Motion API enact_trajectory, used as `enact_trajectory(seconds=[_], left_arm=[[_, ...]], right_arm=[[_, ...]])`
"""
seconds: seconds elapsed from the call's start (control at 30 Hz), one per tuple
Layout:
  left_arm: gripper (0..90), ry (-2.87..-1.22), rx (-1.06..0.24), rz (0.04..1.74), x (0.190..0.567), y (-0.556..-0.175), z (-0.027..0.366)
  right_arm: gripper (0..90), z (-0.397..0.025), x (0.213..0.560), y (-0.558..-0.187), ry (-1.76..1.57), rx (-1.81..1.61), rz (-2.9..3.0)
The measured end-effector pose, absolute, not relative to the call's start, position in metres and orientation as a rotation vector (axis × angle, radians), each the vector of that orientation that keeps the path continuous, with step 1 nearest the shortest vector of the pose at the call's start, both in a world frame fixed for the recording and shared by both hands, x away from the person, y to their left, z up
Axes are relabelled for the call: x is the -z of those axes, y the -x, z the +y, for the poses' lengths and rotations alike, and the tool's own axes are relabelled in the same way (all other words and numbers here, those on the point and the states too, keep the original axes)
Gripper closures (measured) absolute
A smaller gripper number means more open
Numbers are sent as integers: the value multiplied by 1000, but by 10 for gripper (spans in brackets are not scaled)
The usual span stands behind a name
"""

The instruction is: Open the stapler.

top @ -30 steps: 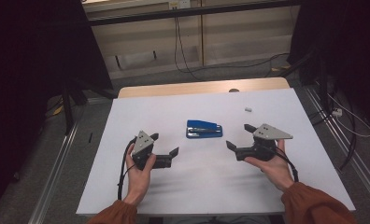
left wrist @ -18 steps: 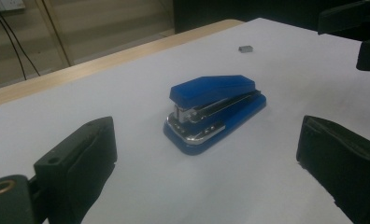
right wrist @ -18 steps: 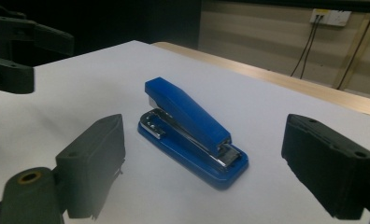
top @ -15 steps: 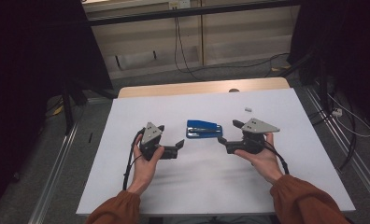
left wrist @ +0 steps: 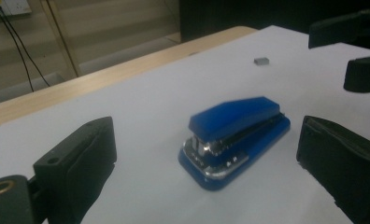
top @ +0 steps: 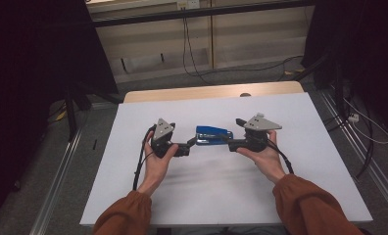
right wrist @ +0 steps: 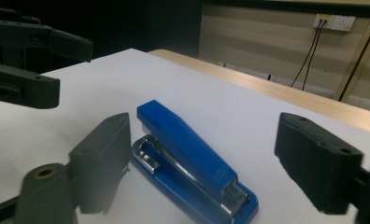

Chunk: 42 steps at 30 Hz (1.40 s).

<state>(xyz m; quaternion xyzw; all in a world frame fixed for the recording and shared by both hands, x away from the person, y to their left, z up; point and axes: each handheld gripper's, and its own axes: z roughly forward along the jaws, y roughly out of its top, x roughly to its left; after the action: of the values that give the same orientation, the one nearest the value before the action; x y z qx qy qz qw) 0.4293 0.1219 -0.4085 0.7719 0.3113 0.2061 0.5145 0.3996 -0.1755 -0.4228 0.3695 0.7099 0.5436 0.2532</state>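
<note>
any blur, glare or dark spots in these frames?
High view: dim, surroundings nearly black, white table evenly lit. Left gripper view: stapler sharp, near jaws soft. Right gripper view: the near jaws blurred, small glints on the stapler's metal.

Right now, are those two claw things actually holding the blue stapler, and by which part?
Nothing is held. The left gripper and right gripper are both open at opposite ends of the blue stapler, which lies flat on the table.

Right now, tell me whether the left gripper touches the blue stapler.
Apart. The left gripper view shows white table between both open jaws of the left gripper and the stapler.
</note>
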Motion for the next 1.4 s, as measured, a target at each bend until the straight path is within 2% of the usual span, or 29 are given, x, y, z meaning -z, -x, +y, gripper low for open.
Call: enact_trajectory(seconds=[0.27, 0.5, 0.6, 0.9, 0.93, 1.03, 1.07, 1.1, 1.13, 1.17, 1.33, 1.4], left_arm=[[58, -1862, -510, 746, 405, -454, 112], [60, -1896, -497, 772, 416, -459, 113], [60, -1908, -470, 770, 418, -458, 112], [60, -1932, -475, 764, 424, -458, 106], [60, -1932, -475, 764, 424, -458, 106], [62, -1928, -465, 771, 425, -458, 104], [63, -1928, -465, 771, 425, -458, 104], [63, -1925, -459, 776, 426, -458, 105], [63, -1925, -459, 776, 426, -458, 105], [61, -1923, -458, 781, 426, -458, 106], [66, -1920, -473, 798, 423, -459, 109], [125, -1907, -465, 811, 423, -459, 111]], right_arm=[[271, -164, 421, -414, -977, -1487, 1939], [381, -157, 432, -422, -971, -1482, 1973], [402, -156, 433, -424, -974, -1469, 1987], [669, -156, 436, -427, -990, -1467, 2025], [669, -156, 436, -427, -990, -1467, 2025], [756, -154, 437, -429, -1001, -1482, 2024], [756, -154, 437, -429, -1001, -1482, 2024], [815, -153, 437, -430, -1011, -1462, 2036], [815, -153, 437, -430, -1011, -1462, 2036], [900, -153, 438, -431, -1024, -1463, 2041], [900, -152, 439, -434, -1033, -1441, 2057], [900, -151, 440, -434, -1027, -1430, 2074]])
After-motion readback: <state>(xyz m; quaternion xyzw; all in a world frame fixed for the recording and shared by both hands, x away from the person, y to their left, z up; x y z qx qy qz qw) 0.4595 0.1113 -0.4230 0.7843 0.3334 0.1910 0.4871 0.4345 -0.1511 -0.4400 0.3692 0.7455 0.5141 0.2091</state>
